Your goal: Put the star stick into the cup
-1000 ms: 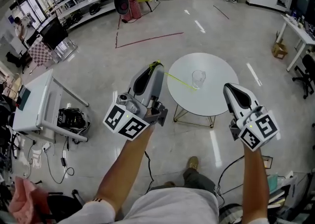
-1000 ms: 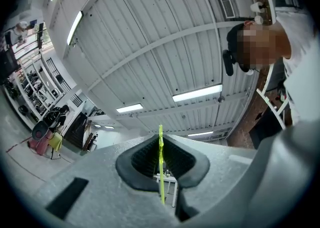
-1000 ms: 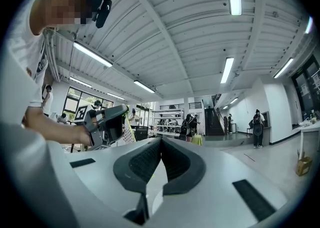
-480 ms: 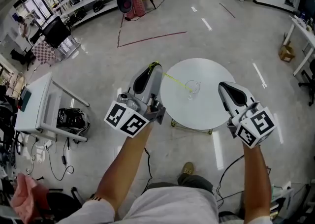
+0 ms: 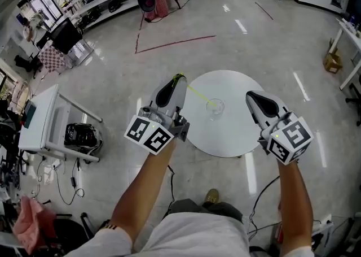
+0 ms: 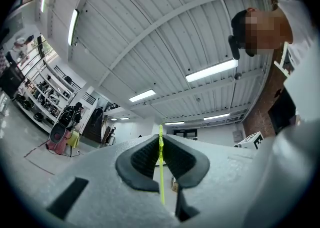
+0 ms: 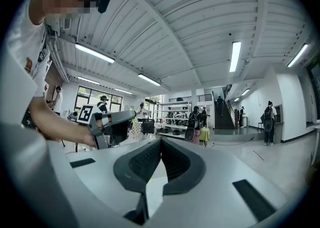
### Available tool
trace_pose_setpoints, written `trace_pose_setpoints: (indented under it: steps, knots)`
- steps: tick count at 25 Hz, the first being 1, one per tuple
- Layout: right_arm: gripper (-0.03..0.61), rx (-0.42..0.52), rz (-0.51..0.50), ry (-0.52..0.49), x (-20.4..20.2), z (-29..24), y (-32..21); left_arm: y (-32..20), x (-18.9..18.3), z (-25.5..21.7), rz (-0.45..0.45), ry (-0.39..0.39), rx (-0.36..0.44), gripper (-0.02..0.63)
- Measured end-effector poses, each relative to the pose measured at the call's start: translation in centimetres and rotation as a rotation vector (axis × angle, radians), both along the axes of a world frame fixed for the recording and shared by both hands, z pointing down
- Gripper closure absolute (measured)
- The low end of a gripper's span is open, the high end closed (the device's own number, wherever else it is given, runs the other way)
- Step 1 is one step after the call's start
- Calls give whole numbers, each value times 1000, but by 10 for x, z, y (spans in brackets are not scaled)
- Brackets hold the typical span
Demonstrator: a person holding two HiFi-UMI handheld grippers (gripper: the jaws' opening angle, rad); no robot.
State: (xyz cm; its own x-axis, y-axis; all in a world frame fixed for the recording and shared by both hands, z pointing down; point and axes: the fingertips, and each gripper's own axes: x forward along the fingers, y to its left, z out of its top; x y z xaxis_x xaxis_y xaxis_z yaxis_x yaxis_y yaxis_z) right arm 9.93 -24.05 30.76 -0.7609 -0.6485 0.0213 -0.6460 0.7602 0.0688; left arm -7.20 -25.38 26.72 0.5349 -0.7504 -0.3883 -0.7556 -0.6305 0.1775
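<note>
Standing over the round white table (image 5: pixel 231 137), I hold 2 tools, 1 at each side of it. My right hand-held gripper (image 5: pixel 250 96) is closed on nothing, to the right of the clear cup (image 5: pixel 214 107) near the table's middle. My left hand-held gripper (image 5: pixel 178 77) is clamped on the star stick (image 5: pixel 197 92), a thin yellow-green rod slanting from the jaws toward that cup. Pickup looks done. I judge the far end is about at the rim but not dropped in, so lowering and letting go remain.

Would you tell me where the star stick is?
In the head view, left of centre: the star stick is clamped in the left tool, slanting toward the cup on the round table.
</note>
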Motion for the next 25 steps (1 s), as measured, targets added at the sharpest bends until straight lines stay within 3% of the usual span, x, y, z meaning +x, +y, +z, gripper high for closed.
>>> trace_pose_setpoints:
  steps: [25]
  knots:
    - [566,-117,88,21,-1,51,-41,-83,11,97,-55,-26,-190,583]
